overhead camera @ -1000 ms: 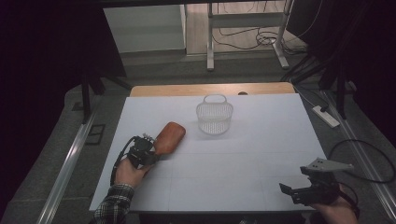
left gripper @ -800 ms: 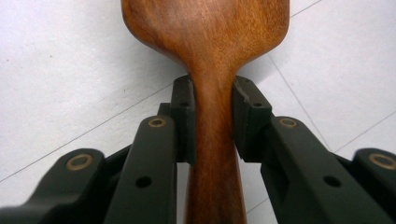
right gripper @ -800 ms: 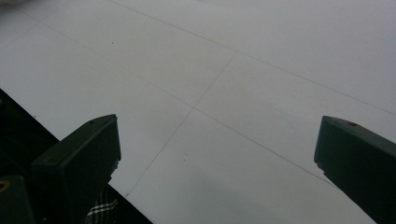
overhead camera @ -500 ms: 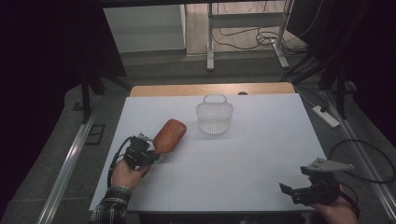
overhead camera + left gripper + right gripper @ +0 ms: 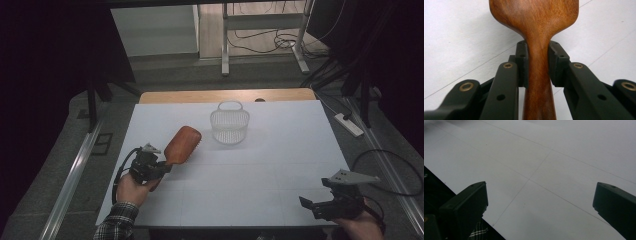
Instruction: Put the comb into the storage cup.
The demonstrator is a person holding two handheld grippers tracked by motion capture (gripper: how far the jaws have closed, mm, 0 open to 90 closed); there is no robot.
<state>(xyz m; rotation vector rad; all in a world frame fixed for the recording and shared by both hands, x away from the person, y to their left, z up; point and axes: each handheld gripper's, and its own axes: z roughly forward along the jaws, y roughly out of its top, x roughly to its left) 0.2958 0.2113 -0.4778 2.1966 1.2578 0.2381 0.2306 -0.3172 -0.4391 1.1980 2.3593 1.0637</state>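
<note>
Clamping the wooden brush [image 5: 535, 30] by its narrow neck, your left gripper [image 5: 159, 166] has both jaws pressed against the handle's sides, the broad head reaching beyond them over the white table [image 5: 280, 165], near the mesh basket [image 5: 230, 125]. Your right gripper [image 5: 320, 207] rests at the table's near edge, jaws wide apart.

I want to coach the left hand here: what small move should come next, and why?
Probably lift the wooden brush and carry it toward the white basket. The left gripper is clamped on its handle, and the basket stands apart, beyond its head.
</note>
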